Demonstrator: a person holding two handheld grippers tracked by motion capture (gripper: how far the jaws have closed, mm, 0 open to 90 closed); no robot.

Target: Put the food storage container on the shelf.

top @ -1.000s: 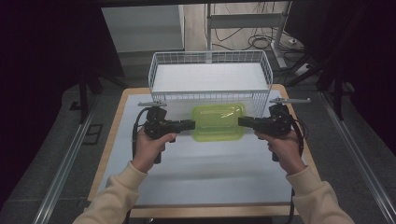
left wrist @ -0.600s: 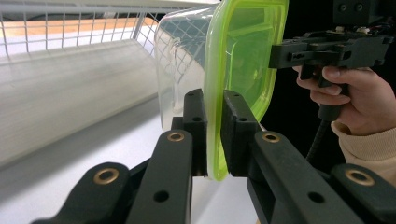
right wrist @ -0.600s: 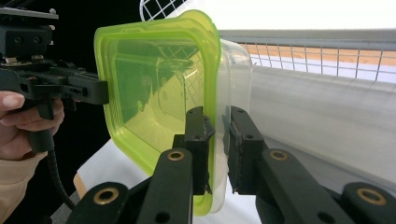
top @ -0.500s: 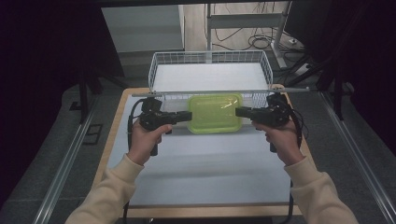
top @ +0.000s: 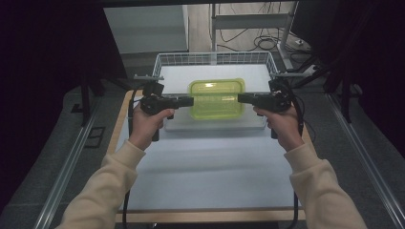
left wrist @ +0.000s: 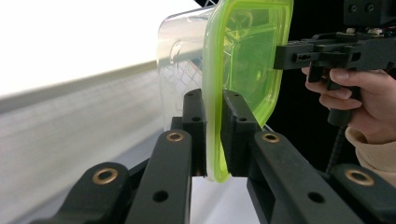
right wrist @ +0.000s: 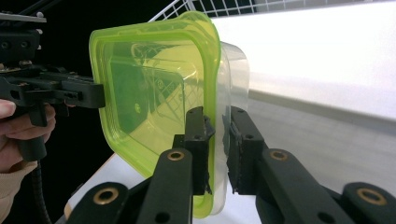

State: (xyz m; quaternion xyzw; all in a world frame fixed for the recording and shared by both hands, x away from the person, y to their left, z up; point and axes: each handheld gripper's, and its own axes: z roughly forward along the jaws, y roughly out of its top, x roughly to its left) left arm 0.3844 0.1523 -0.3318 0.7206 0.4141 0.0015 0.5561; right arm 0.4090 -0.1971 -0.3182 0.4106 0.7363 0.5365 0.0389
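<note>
Across the lower two thirds of the high view, the surface [top: 210, 167] is lying pale and flat, edged in wood. At upper centre of that frame, a white wire basket [top: 215, 59] is sitting at the far end of the surface, its floor bright white.

Over the basket, at centre frame, a lidded container [top: 216, 98] with a green lid and clear body is hanging between the two grippers, level, its long side running left to right.

Left of centre, the left gripper [top: 188, 101] is pointing rightward at the container's left end; in the left gripper view its jaws are clamping the green lid rim, one pad on each face. Right of centre, the right gripper [top: 242, 98] is pointing leftward at the opposite end; in the right gripper view its jaws are likewise pinching the rim where lid meets clear body.

Cream sleeves are coming in from the bottom corners of the high view, each hand wrapped round a gripper handle. Black cables are trailing down from both handles.
</note>
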